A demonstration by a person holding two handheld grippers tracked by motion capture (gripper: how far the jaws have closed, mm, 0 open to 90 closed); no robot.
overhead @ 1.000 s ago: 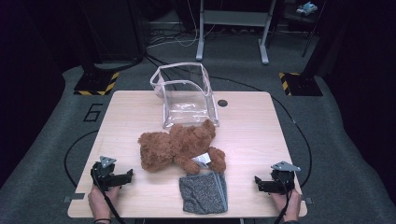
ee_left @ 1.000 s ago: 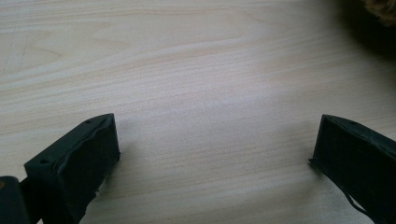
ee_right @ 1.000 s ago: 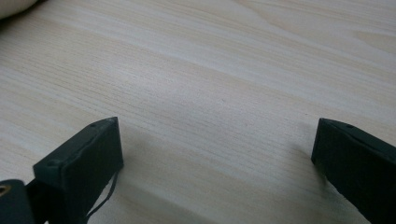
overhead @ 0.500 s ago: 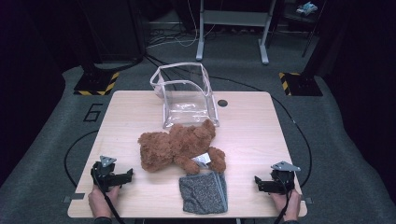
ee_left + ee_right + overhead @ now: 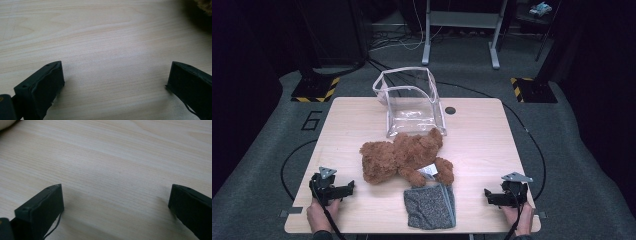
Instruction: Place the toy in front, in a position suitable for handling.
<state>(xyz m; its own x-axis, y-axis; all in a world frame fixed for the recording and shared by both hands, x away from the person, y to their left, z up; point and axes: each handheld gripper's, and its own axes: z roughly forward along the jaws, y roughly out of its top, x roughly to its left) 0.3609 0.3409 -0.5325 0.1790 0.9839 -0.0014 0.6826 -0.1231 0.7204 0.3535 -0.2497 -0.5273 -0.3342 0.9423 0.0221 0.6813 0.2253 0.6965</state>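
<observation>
- Risk 1: I judge the brown plush teddy bear (image 5: 404,159) the likeliest item to slip. It is soft and bulky, and it lies on its side ahead of and between the 2 grippers. A pinch that catches only loose fur or 1 limb could let the body sag and drop.
- Risk 2: the grey knitted fabric pouch (image 5: 430,205) lies just beside the bear's lower leg, apparently touching it. A sweep by either gripper toward the bear could drag the pouch along or push it off the near table edge.
- Risk 3: the clear plastic open-topped bag (image 5: 409,102) stands beyond the bear, its front wall close to the bear's back. It looks light and floppy, so a shove on the bear could tip or collapse it.
- Left gripper (image 5: 346,188): I see it resting low over the light wooden table (image 5: 482,135), jaws spread wide with bare wood between them in the left gripper view. The bear's fur shows at that view's upper right corner, well apart from the jaws.
- Right gripper (image 5: 488,196): same low pose at the near right corner, jaws spread and holding nothing. The pouch lies to its inner side, not touching.
- Both hands grip from the near edge, jaws pointing inward toward the table's middle.
</observation>
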